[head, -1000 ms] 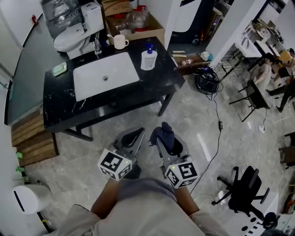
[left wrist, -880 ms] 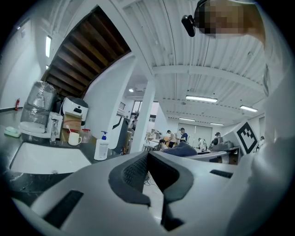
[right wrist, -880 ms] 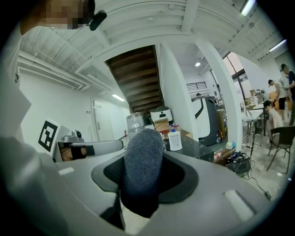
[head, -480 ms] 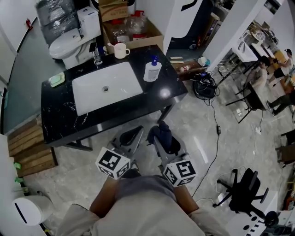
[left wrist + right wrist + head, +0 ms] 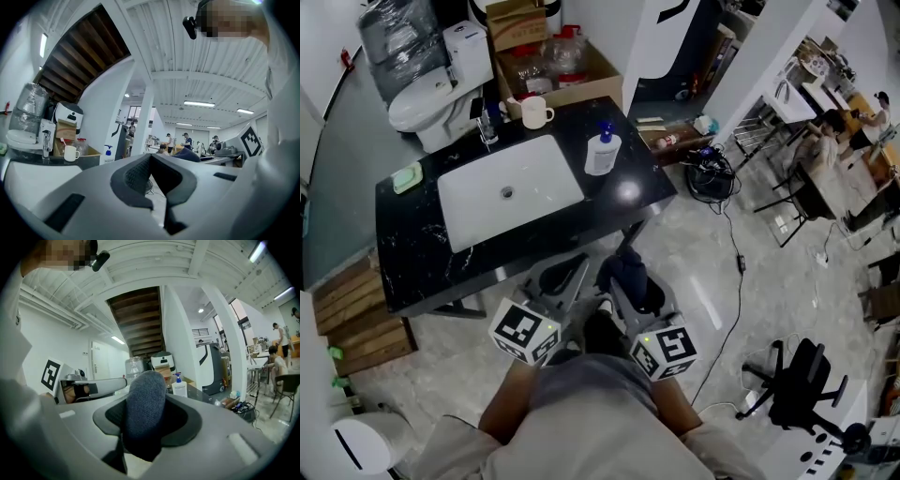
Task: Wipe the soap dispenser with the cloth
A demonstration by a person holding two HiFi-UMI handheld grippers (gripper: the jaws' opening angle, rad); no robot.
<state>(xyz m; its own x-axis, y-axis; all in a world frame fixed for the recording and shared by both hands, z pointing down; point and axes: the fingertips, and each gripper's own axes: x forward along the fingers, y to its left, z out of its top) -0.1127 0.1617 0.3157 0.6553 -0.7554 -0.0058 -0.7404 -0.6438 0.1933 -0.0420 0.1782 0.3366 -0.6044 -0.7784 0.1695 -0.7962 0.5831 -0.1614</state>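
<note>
person faces a black counter (image 5: 412,246), both grippers low over the floor at its front edge. left gripper (image 5: 566,274) jaws together. right gripper (image 5: 629,281) pinches a dark cloth (image 5: 623,264) bunched at its tip. white sink (image 5: 506,192) set in the counter. soap dispenser (image 5: 602,150) upright right of the sink, well apart from grippers. mug (image 5: 534,112) at back edge, green pad (image 5: 407,177) left of sink.

Soap dispenser (image 5: 602,150) on counter (image 5: 412,248), right of sink (image 5: 473,202).
</note>
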